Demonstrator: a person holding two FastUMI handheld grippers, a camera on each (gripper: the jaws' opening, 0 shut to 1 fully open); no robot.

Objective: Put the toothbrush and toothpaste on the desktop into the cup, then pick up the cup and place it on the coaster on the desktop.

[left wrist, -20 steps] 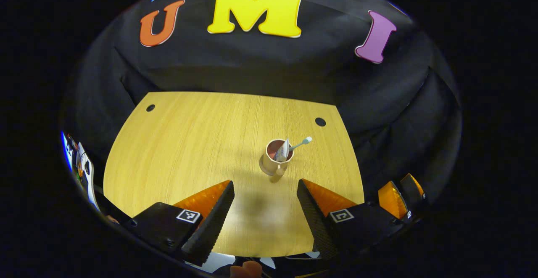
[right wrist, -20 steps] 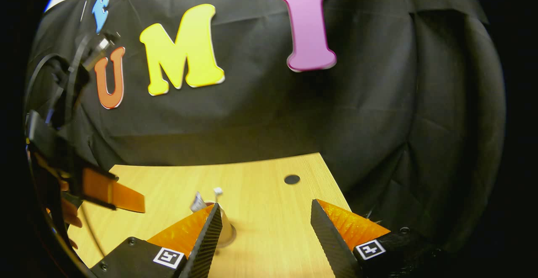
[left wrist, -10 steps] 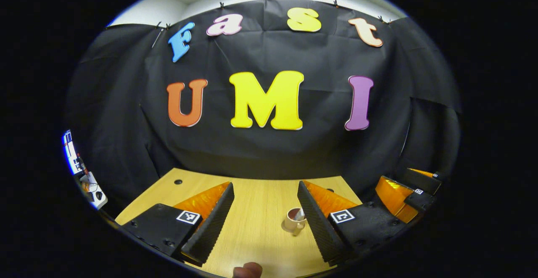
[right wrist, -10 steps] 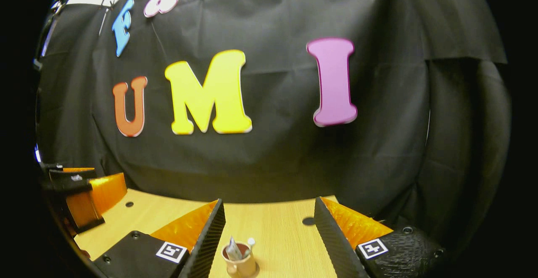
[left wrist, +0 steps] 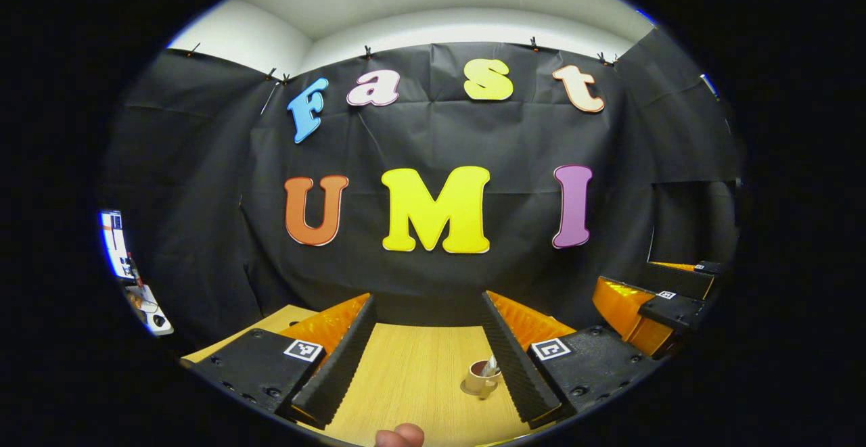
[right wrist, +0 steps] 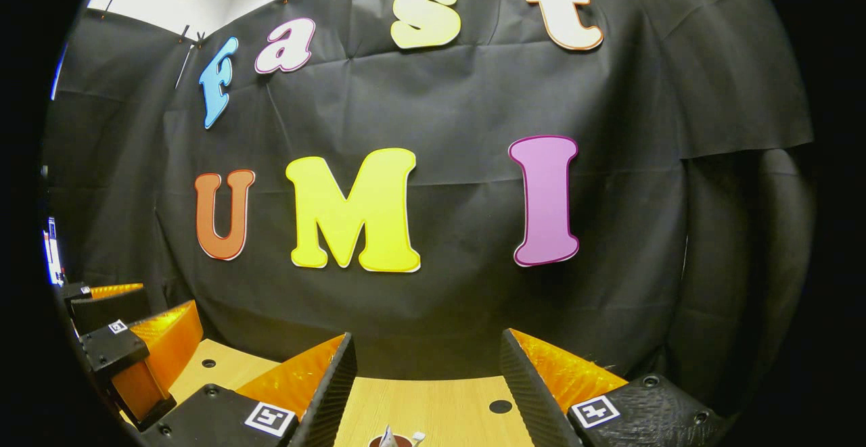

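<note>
- Wooden desktop [left wrist: 413,372] runs out ahead of both grippers.
- Left gripper [left wrist: 423,359]: fingers spread, empty; right gripper [right wrist: 426,393] likewise.
- Cup [left wrist: 480,379] stands upright beside left gripper's right finger, toothpaste [left wrist: 490,367] and toothbrush [right wrist: 418,436] inside; coaster not discernible.

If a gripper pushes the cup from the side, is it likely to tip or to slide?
The cup looks squat and stands upright on the smooth wooden table, so a low push would probably slide it. The toothpaste sticks out above the rim, so a high push might tip it. Its side handle may make it turn.
</note>
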